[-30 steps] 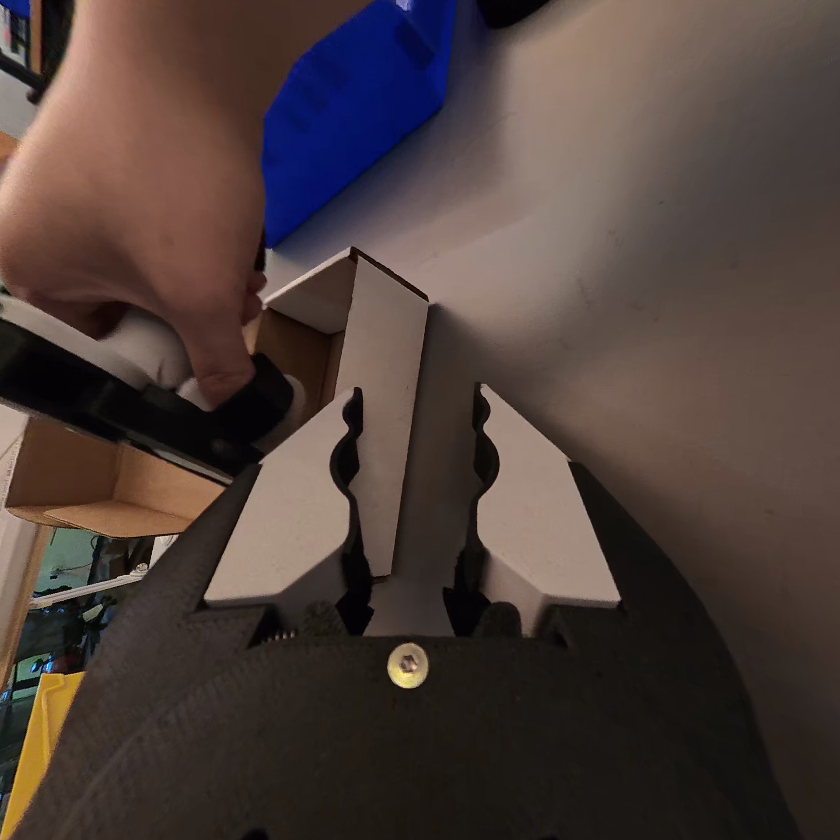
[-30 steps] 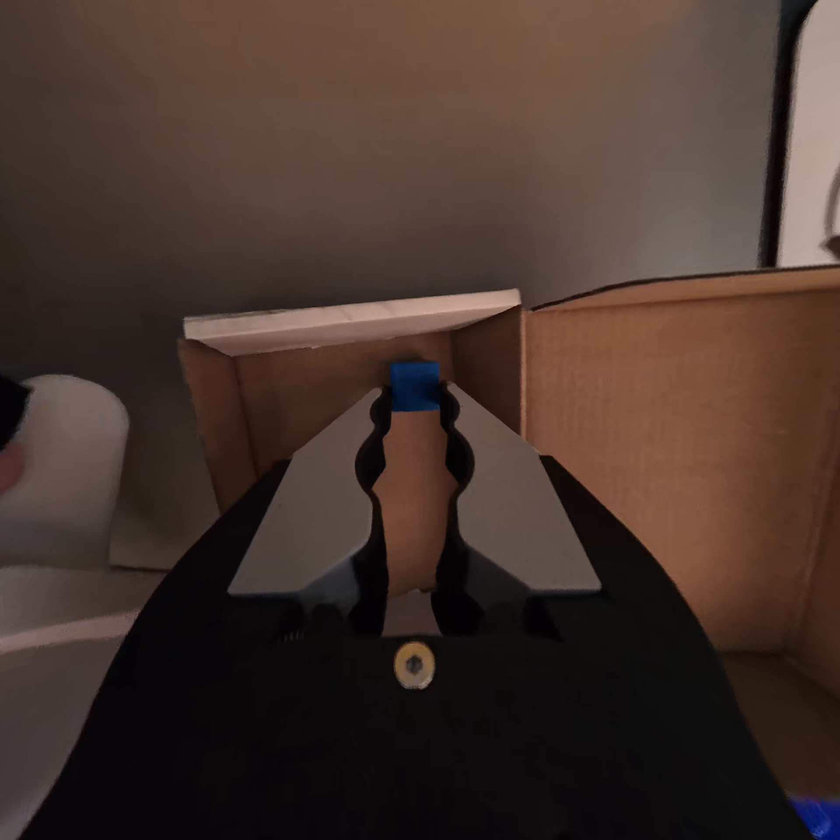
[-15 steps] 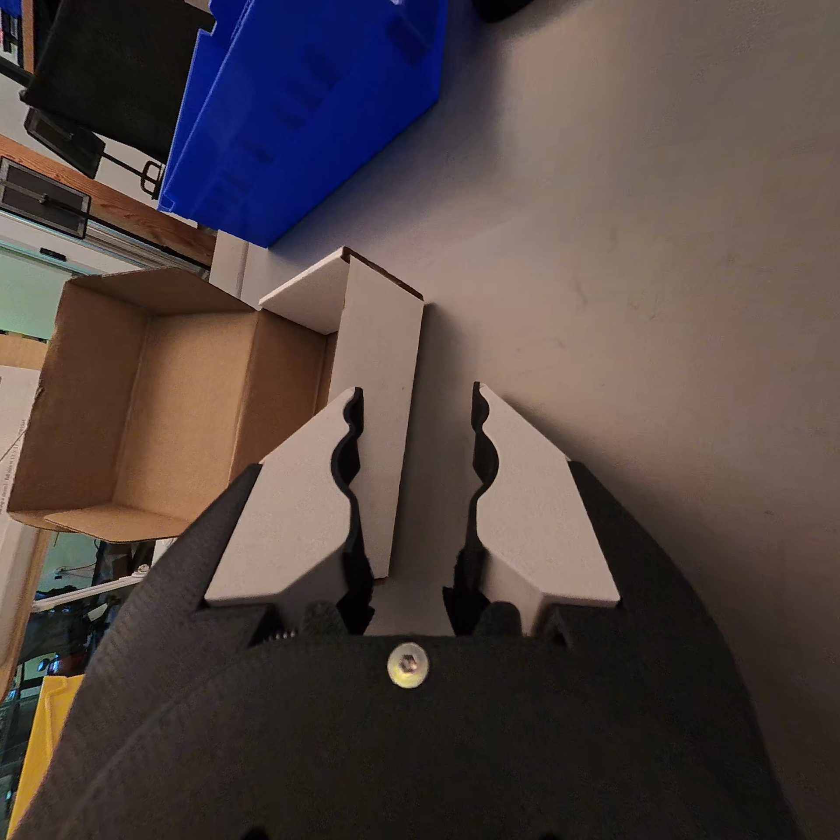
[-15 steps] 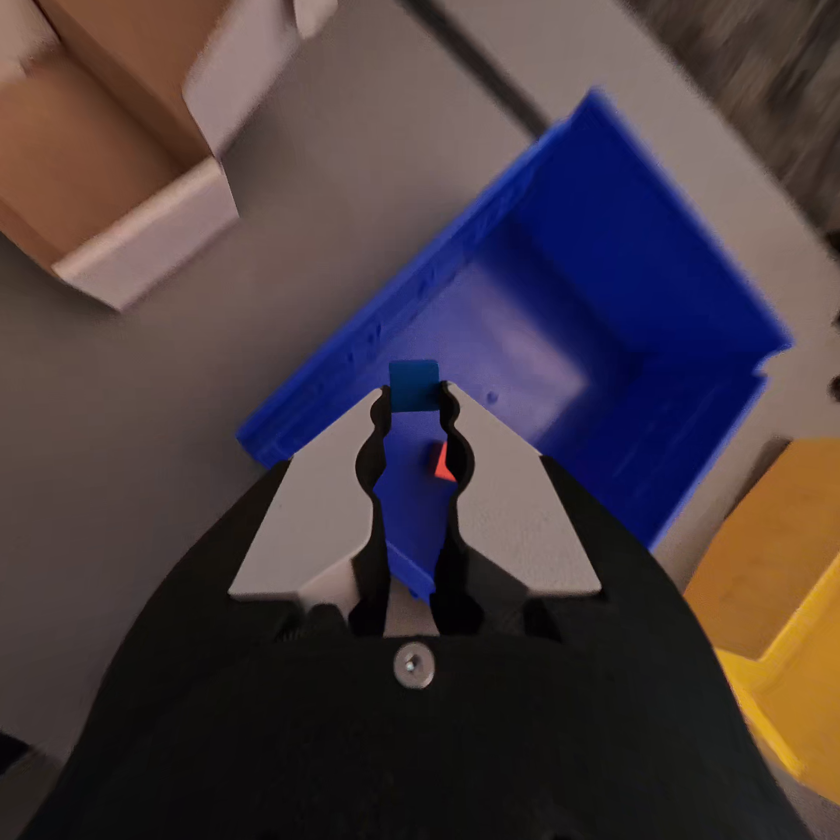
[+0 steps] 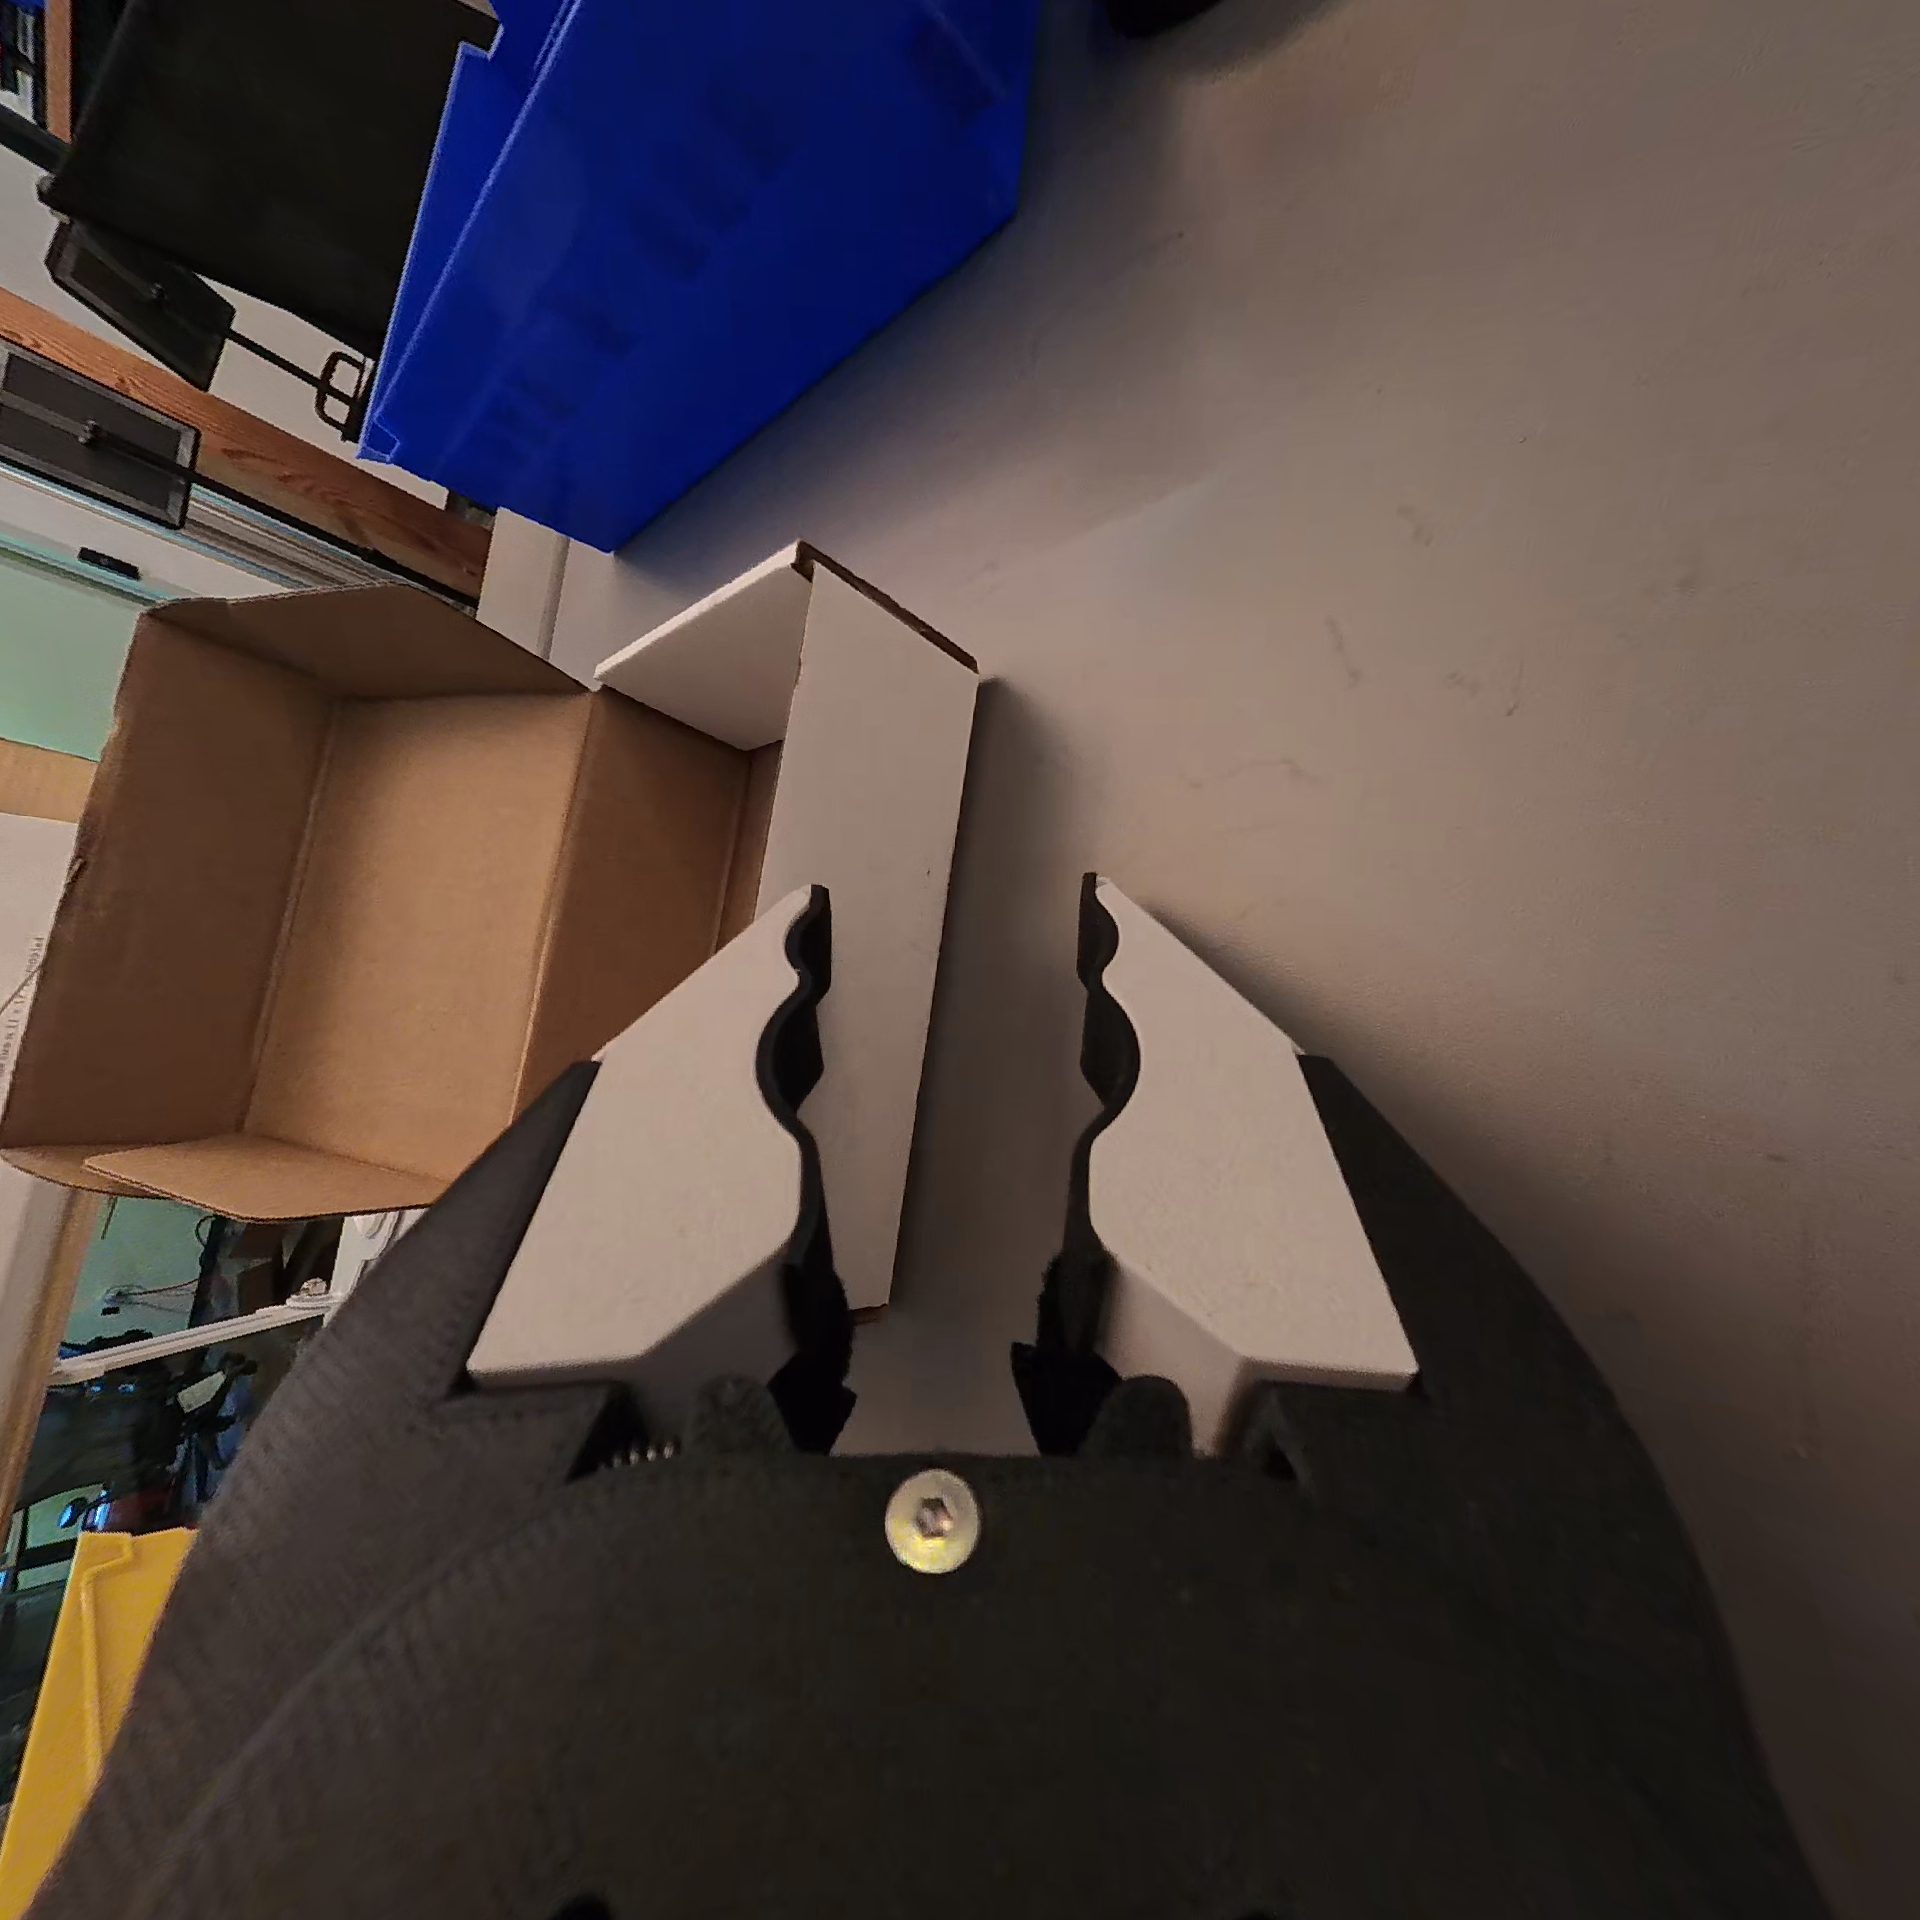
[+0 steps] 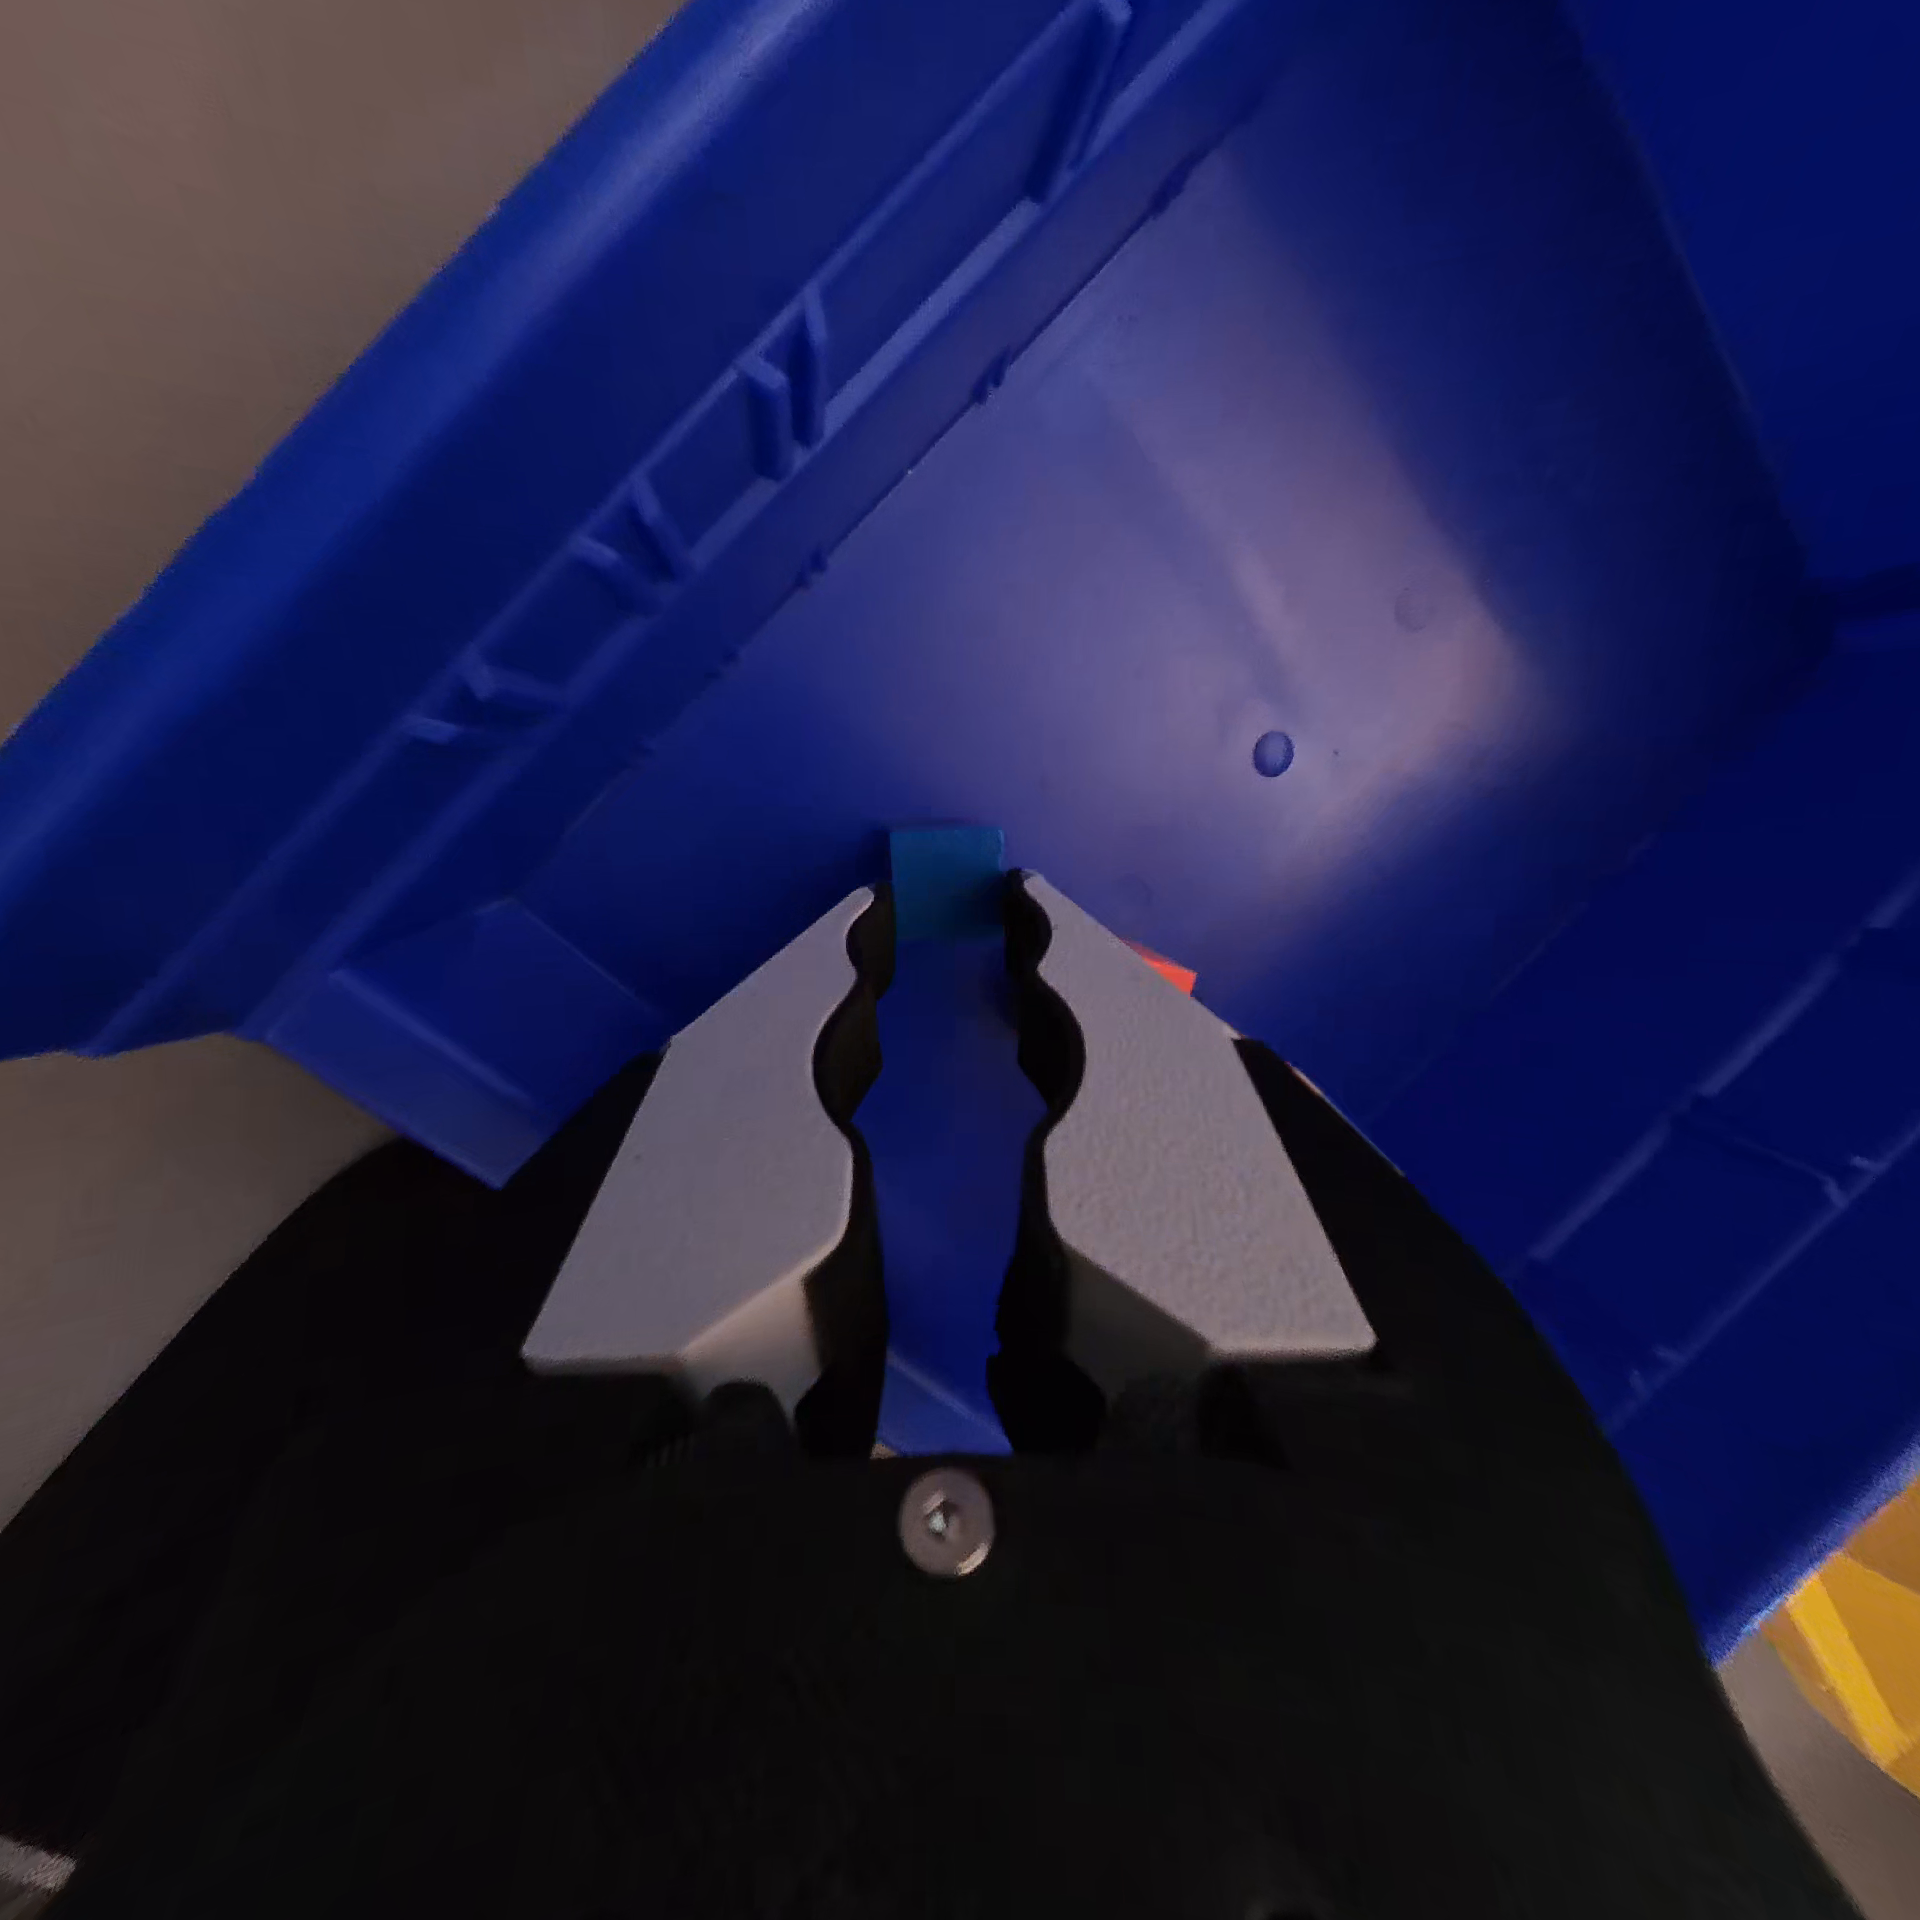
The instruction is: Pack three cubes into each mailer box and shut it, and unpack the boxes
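Note:
In the right wrist view my right gripper [image 6: 948, 883] is shut on a small blue cube [image 6: 945, 883] held at its tips, low inside a blue bin [image 6: 1195, 582]. A red cube [image 6: 1169, 971] peeks out beside the right finger on the bin floor. In the left wrist view my left gripper [image 5: 951, 904] is open, its jaws around the white side wall [image 5: 883, 914] of an open mailer box [image 5: 416, 914], brown inside. The part of the box interior that shows holds no cubes.
The blue bin [image 5: 686, 260] stands beyond the mailer box on the grey table [image 5: 1455, 727]. A yellow bin shows at the lower left of the left wrist view [image 5: 73, 1704] and the lower right of the right wrist view [image 6: 1839, 1673]. Shelving and dark equipment lie past the table edge. Left tips to right tips: about 30 centimetres.
My right gripper carried the blue cube out of the mailer box, across the table and down into the blue bin. The hand and right gripper left the left wrist view. My left gripper stayed put.

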A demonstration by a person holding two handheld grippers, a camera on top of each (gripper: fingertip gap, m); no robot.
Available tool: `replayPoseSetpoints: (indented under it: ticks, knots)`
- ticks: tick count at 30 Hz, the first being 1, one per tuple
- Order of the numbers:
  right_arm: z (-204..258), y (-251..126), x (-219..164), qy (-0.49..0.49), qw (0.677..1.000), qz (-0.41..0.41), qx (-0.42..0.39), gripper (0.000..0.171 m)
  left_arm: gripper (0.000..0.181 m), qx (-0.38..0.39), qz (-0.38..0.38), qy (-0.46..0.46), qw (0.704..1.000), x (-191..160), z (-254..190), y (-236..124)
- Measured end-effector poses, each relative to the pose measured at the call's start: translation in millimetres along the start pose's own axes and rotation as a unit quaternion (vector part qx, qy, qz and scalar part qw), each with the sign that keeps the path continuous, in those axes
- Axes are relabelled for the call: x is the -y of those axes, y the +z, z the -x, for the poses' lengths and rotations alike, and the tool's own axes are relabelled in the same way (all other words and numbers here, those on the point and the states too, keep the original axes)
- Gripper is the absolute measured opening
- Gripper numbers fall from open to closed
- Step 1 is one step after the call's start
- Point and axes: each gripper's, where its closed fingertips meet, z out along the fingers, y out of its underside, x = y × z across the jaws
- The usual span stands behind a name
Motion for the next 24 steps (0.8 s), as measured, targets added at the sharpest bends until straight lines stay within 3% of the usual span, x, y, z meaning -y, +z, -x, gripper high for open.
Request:
replayPoseSetpoints:
  ticks: [4,7,10,12,17,21,24]
  knots:
    - [-9.3,-18.4,11.4,0.013,0.998,-0.055,-0.018,0.029,0.047,0.001,-0.007,-0.005,1.0,2.4,1.5,-1.7]
    - [-14.2,-55.0,32.7,0.021,0.989,-0.14,-0.045,0.032,0.047,0.003,-0.029,-0.023,0.999,10.4,6.5,-7.0]
    - [-4.5,-105.1,75.2,0.028,0.956,-0.283,-0.072,0.035,0.045,0.033,-0.092,-0.081,0.992,33.4,33.0,-27.4]
    - [17.1,-127.5,104.6,0.014,0.929,-0.364,-0.061,0.047,0.043,0.071,-0.13,-0.15,0.978,43.4,68.0,-48.2]
    - [57.1,-115.2,162.0,0.018,0.921,-0.39,-0.003,0.07,0.061,0.139,-0.097,-0.346,0.923,4.7,166.8,-70.8]
    - [42.4,-96.8,209.7,0.114,0.906,-0.406,0.045,0.065,0.037,0.154,-0.084,-0.459,0.871,-27.1,224.2,-60.8]
    - [21.2,-86.3,235.7,0.171,0.894,-0.408,0.065,0.062,0.059,0.176,-0.072,-0.508,0.84,-47.5,258.1,-54.3]
